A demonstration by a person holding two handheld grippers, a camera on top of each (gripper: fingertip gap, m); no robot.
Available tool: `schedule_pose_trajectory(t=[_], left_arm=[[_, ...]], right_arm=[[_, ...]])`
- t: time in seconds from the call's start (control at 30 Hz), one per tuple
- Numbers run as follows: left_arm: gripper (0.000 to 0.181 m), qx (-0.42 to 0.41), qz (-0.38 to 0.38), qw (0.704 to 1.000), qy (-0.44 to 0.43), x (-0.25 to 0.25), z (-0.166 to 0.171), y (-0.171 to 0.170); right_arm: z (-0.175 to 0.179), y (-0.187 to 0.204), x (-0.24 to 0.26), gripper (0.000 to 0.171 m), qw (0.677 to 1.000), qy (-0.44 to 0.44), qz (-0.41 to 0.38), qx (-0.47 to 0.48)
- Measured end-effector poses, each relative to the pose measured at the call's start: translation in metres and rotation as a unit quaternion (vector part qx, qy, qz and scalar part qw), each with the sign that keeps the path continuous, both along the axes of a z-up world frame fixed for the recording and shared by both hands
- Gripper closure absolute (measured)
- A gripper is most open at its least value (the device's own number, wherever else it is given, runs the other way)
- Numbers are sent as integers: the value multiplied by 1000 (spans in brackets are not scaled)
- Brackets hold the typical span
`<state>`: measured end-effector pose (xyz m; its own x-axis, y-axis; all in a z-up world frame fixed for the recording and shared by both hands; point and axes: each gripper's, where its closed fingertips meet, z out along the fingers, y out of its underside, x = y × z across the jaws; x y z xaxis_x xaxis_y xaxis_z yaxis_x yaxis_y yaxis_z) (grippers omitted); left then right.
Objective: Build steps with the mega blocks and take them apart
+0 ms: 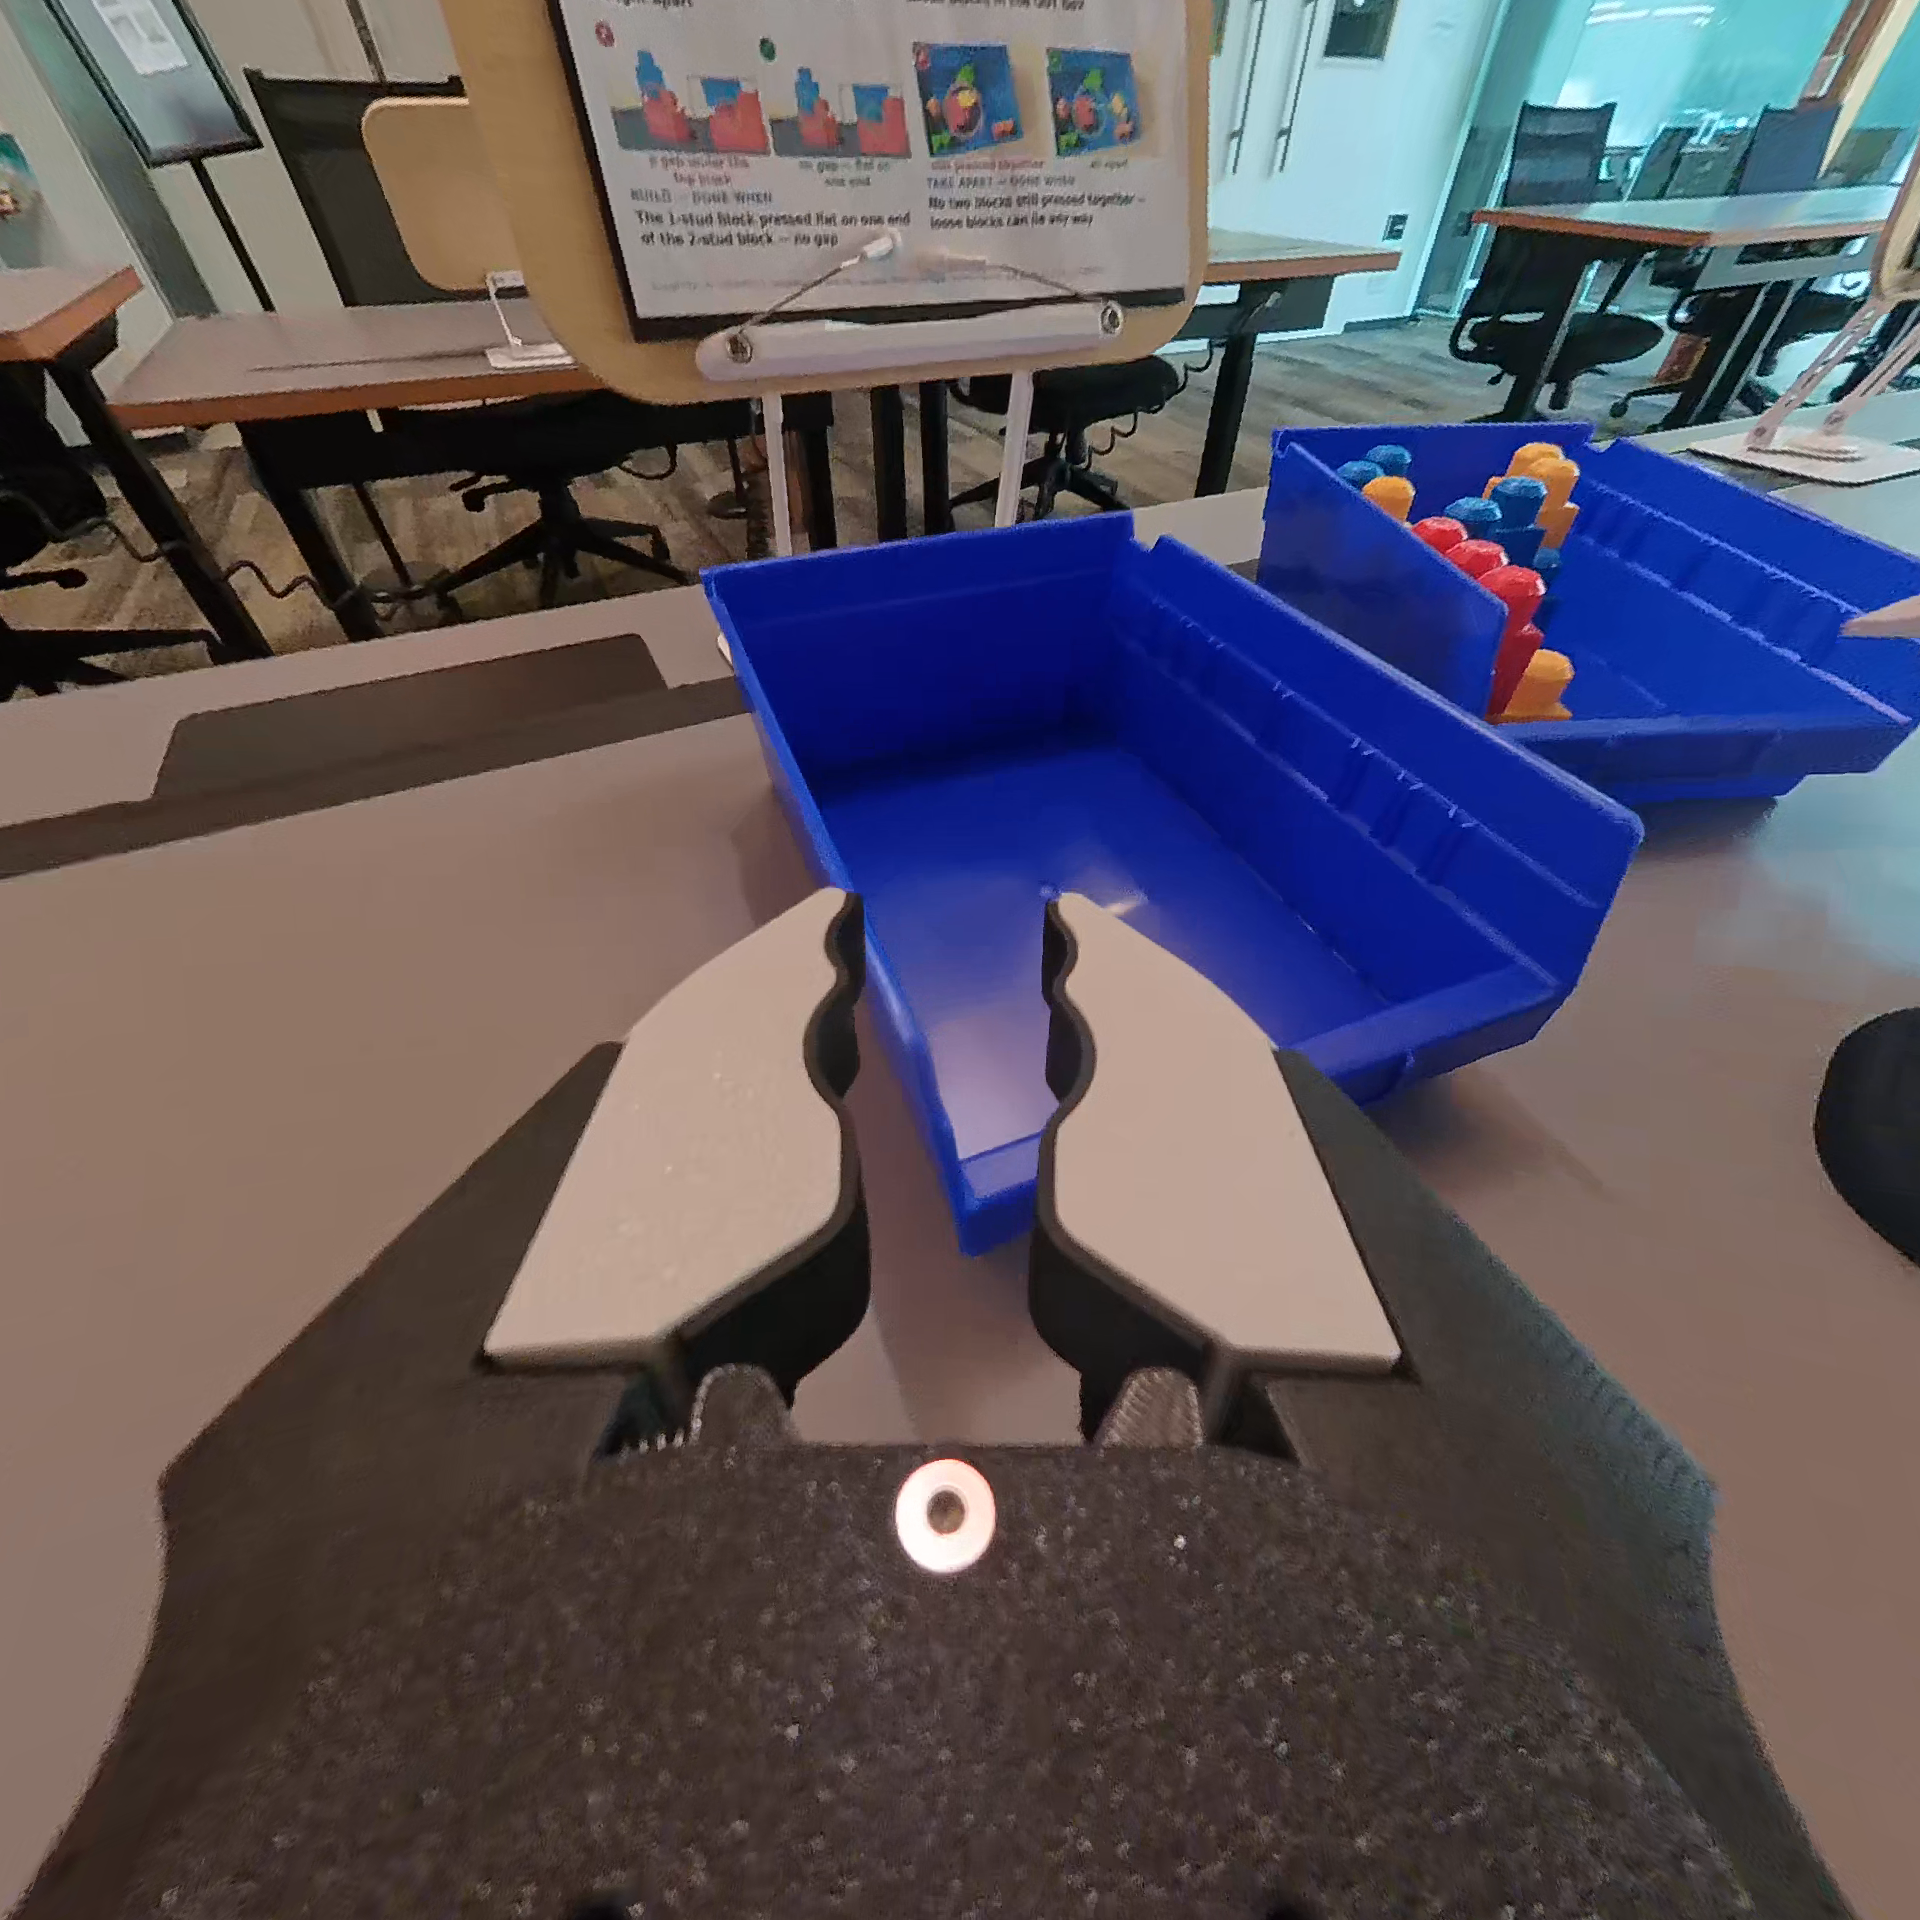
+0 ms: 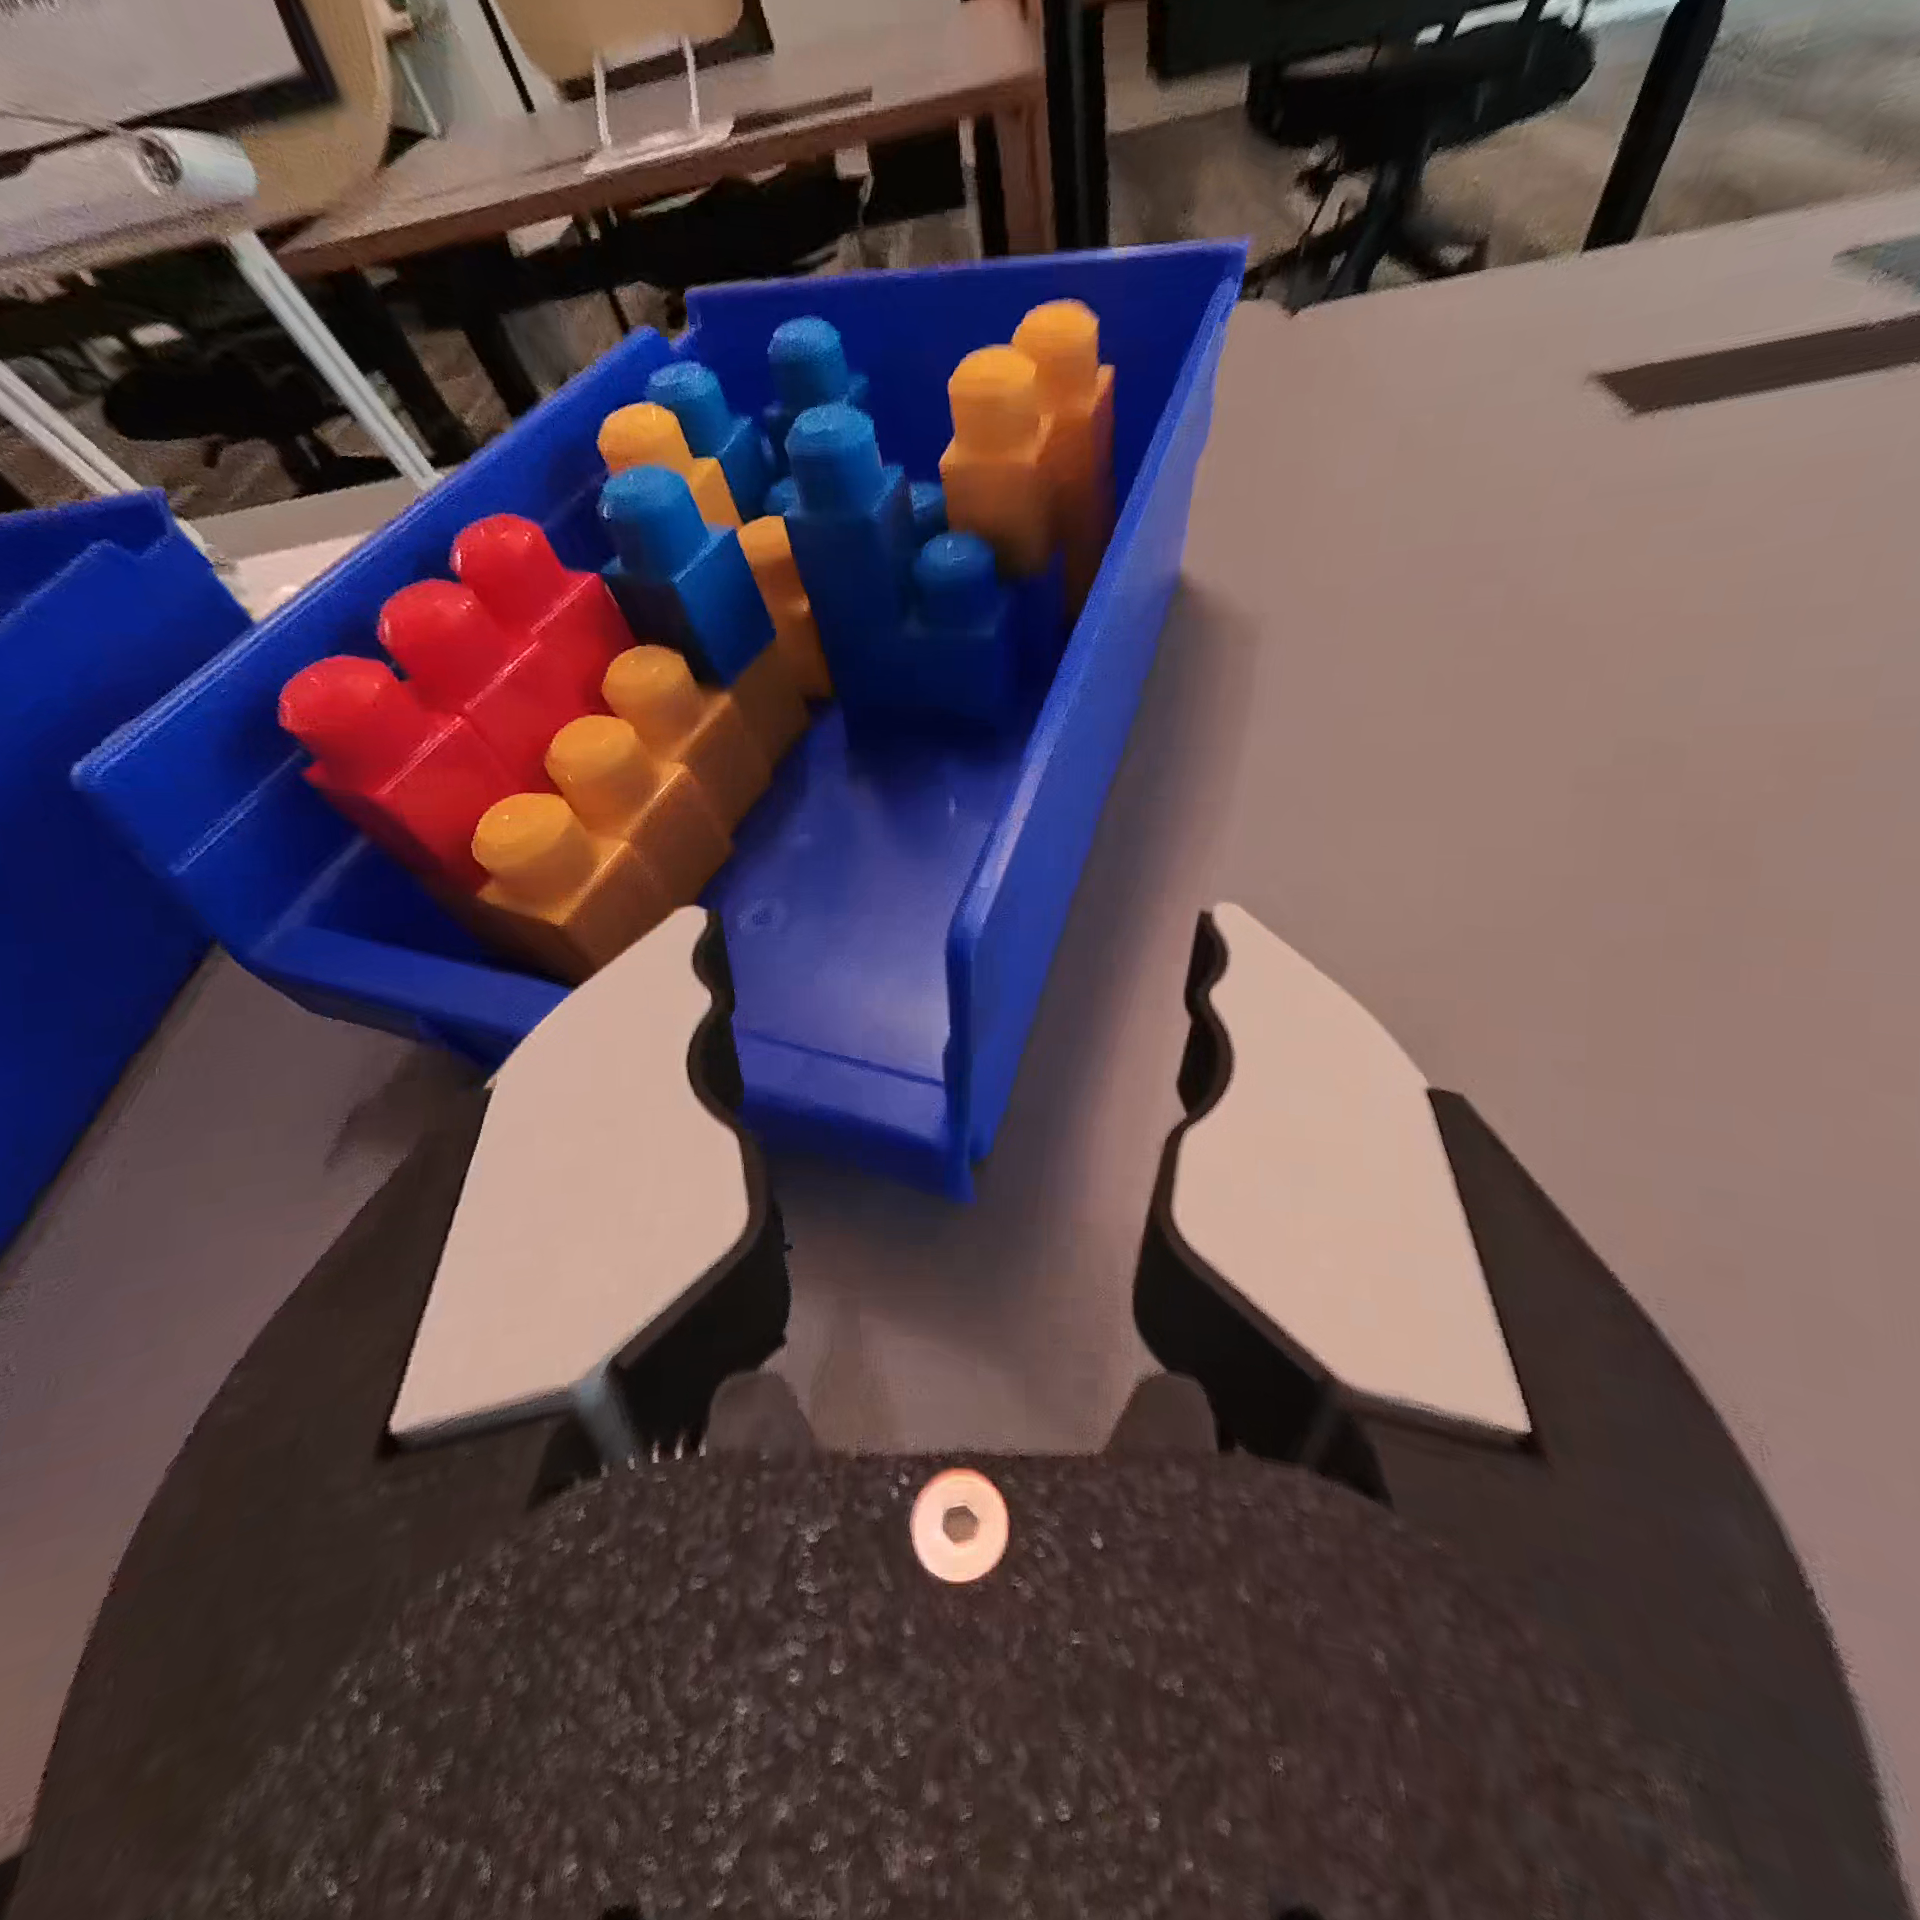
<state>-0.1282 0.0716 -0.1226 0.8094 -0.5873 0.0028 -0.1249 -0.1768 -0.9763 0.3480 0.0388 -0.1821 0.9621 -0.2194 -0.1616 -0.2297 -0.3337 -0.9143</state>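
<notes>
A blue bin (image 2: pixel 1081 727) holds several mega blocks: a red block (image 2: pixel 457 675) with three studs, an orange one (image 2: pixel 613 810) beside it, blue blocks (image 2: pixel 862 561) and an orange stack (image 2: pixel 1029 457) at the back. My right gripper (image 2: pixel 956 935) is open and empty, just in front of this bin's near end. My left gripper (image 1: pixel 951 914) is open and empty, over the near corner of a second blue bin (image 1: pixel 1382 821) that holds nothing. The block bin also shows in the left wrist view (image 1: pixel 1704 623) at the right, with its blocks (image 1: pixel 1486 561) upright.
Both bins stand on a grey table (image 2: pixel 1558 727). An instruction sheet on a wooden stand (image 1: pixel 883 177) is behind the table. A dark round object (image 1: pixel 1870 1122) lies at the right edge. Desks and office chairs (image 1: pixel 540 499) stand beyond. Across from one pair of fingers to the other is roughly 50 centimeters.
</notes>
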Motion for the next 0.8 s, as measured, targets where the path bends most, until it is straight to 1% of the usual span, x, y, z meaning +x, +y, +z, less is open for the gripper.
schedule_pose_trajectory(t=[0.1,0.13,0.23,0.33,0.43,0.53,0.67,0.77,0.8], left_arm=[[149,12,-8,1000,0,3,8,-3],[149,16,-11,1000,1,3,11,-4],[150,32,-13,999,5,1,19,-8],[150,29,-21,999,-2,0,21,-13],[152,21,-44,999,-9,9,20,-21],[156,8,-97,995,-9,37,18,-41],[156,6,-197,980,24,104,12,-81],[147,3,-265,963,55,164,-3,-110],[145,-3,-276,959,62,183,-10,-116]], right_arm=[[-7,22,1,98,1000,-4,4,-18],[-9,28,2,108,1000,-9,9,-29],[-11,32,18,151,997,-39,-10,-62],[-12,25,27,163,994,-65,-20,-83],[-13,7,24,164,995,-60,-10,-82],[-12,-16,18,165,996,-56,-8,-76],[-12,-48,8,165,996,-55,-11,-73],[-11,-64,2,165,996,-55,-16,-70],[-11,-68,0,165,996,-54,-17,-69]])
